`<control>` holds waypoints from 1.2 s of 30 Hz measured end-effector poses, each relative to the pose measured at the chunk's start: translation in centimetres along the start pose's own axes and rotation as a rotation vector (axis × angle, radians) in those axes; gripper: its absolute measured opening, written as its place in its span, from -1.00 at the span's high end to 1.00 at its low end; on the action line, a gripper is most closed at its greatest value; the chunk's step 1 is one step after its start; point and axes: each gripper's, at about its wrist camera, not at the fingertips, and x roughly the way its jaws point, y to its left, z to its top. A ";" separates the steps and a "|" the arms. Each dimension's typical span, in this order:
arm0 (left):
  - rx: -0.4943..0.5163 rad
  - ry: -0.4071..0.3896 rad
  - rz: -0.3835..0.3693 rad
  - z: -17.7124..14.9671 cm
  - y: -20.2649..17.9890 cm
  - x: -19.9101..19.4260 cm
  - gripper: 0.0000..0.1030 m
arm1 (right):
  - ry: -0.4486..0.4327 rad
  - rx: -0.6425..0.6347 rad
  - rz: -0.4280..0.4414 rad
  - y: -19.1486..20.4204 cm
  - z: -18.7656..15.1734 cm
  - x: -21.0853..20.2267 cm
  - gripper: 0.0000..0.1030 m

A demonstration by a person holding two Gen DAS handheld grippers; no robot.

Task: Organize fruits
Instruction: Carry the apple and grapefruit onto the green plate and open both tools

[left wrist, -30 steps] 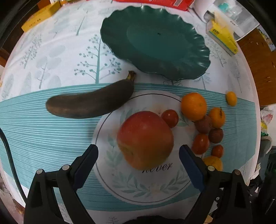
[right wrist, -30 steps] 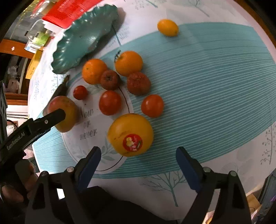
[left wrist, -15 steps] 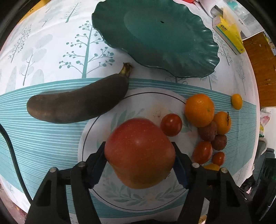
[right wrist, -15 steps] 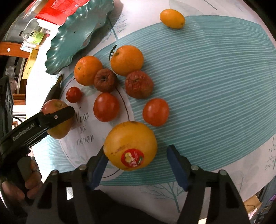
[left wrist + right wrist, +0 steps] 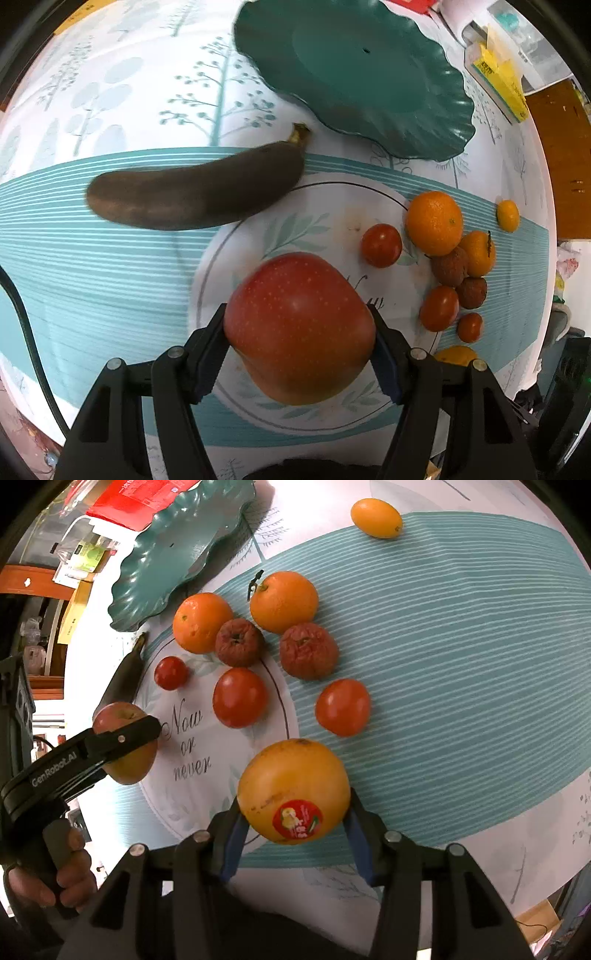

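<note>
Left hand-held gripper (image 5: 300, 354) pinches the apple (image 5: 299, 328), right hand-held gripper (image 5: 293, 830) closing around the stickered orange (image 5: 293, 790), tomatoes (image 5: 239, 697) crowding beside the green plate (image 5: 424, 122).

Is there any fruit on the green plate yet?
No, the green plate is bare in the left wrist view, with the banana lying on the tablecloth beside it.
</note>
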 end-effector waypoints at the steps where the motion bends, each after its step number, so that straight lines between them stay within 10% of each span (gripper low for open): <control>1: -0.002 -0.008 0.003 -0.3 0.2 -0.6 -0.31 | -0.003 -0.002 0.004 -0.7 -0.3 -0.4 0.05; 18: 0.015 -0.233 0.002 4.0 1.8 -10.1 -0.31 | -0.254 -0.126 0.005 0.9 4.8 -8.3 0.05; 36: 0.004 -0.292 -0.009 11.8 -0.3 -10.0 -0.31 | -0.399 -0.295 0.067 7.1 14.2 -8.2 0.05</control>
